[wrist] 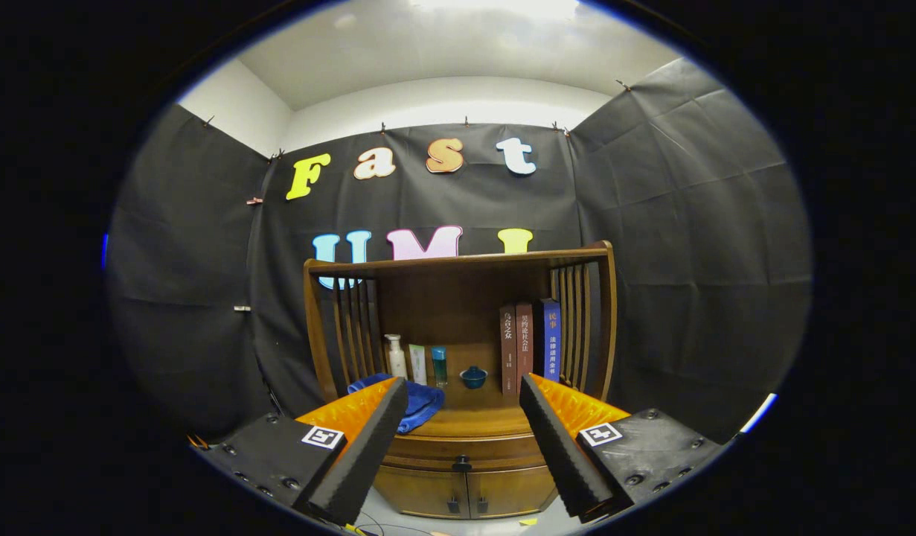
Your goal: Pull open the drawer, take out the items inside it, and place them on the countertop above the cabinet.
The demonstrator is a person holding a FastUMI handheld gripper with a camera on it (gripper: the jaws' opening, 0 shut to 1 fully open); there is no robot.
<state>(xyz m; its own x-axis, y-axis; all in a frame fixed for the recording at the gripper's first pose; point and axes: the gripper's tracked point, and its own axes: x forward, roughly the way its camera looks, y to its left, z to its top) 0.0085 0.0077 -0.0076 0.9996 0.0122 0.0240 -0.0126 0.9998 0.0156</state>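
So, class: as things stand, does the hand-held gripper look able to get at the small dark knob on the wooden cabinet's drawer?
Probably yes. The gripper is open, and the small dark knob sits ahead between its fingers on the closed wooden drawer, with nothing in between.

Gripper (463, 402) fingers spread wide, gripping nothing, well short of wooden cabinet (461, 476). Drawer (463, 451) closed, dark knob (462, 463) centred between the fingers. Two small doors (465, 493) below it. On countertop (476, 423): blue cloth (420, 402) by left finger, white bottle (396, 357), teal bottle (439, 365), small blue bowl (473, 377), three upright books (530, 344) to the right.
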